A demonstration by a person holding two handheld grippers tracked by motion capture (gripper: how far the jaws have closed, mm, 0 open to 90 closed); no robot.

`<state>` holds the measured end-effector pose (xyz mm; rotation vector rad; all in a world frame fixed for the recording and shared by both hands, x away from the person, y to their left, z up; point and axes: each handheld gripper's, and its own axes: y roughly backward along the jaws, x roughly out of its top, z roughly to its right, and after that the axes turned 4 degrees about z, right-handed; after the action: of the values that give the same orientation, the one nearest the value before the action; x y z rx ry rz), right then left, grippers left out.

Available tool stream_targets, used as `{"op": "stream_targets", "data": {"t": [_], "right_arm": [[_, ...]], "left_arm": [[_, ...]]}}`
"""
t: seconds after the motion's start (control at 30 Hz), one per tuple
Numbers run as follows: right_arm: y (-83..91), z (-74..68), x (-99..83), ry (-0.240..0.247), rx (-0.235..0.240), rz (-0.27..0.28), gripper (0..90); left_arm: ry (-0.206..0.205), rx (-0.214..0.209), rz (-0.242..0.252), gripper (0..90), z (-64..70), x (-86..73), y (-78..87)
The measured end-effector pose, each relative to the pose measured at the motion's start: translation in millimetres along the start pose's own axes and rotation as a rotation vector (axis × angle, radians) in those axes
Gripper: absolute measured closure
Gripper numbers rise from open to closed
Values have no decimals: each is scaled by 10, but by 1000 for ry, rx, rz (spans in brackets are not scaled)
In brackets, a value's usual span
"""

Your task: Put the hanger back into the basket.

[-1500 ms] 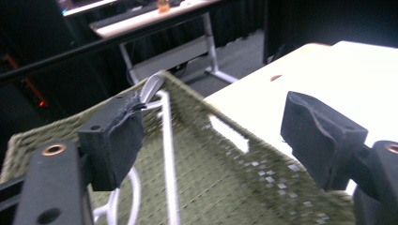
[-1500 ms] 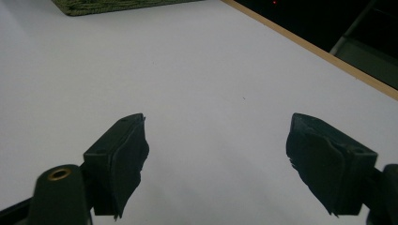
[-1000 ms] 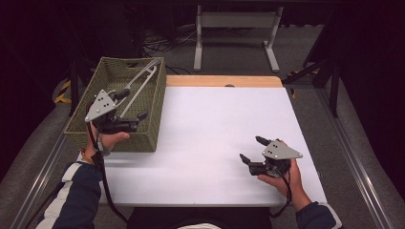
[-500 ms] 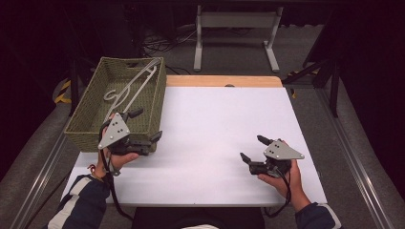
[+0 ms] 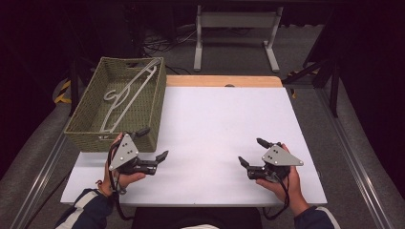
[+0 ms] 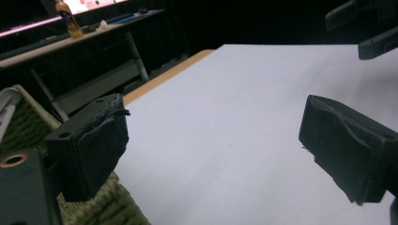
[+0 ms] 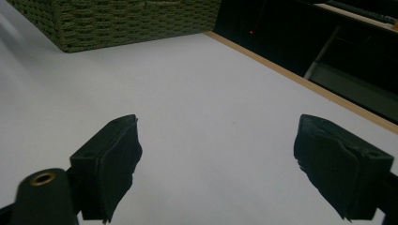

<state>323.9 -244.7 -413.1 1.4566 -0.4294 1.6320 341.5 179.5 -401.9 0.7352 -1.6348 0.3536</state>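
The left hand-held gripper is held wide apart and empty over the near left part of the white tabletop, just beside the near corner of the basket. A white hanger is seen lying inside the basket. The right hand-held gripper is likewise spread wide, empty, over the near right of the tabletop.

woven green wicker basket holds smooth pale plastic hangers; beside the basket, matt white table with a wood edge.
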Motion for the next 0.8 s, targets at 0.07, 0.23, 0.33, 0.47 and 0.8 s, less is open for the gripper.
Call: {"op": "stream_targets", "data": {"t": [0.07,0.23,0.33,0.47,0.8], "right_arm": [[6,-46,-25,11,-6,-6,149],[-10,-98,-67,12,2,-15,149],[-18,-117,-85,26,18,-7,146],[-11,-129,-108,26,25,-2,145],[-5,-147,-121,34,23,-7,145]], "left_arm": [[-6,-2,-16,85,22,-43,-10],[-17,8,-59,72,50,-160,5],[3,14,-67,64,24,-212,27],[17,33,-97,57,-19,-346,65],[26,24,-108,54,-18,-376,60]]}}
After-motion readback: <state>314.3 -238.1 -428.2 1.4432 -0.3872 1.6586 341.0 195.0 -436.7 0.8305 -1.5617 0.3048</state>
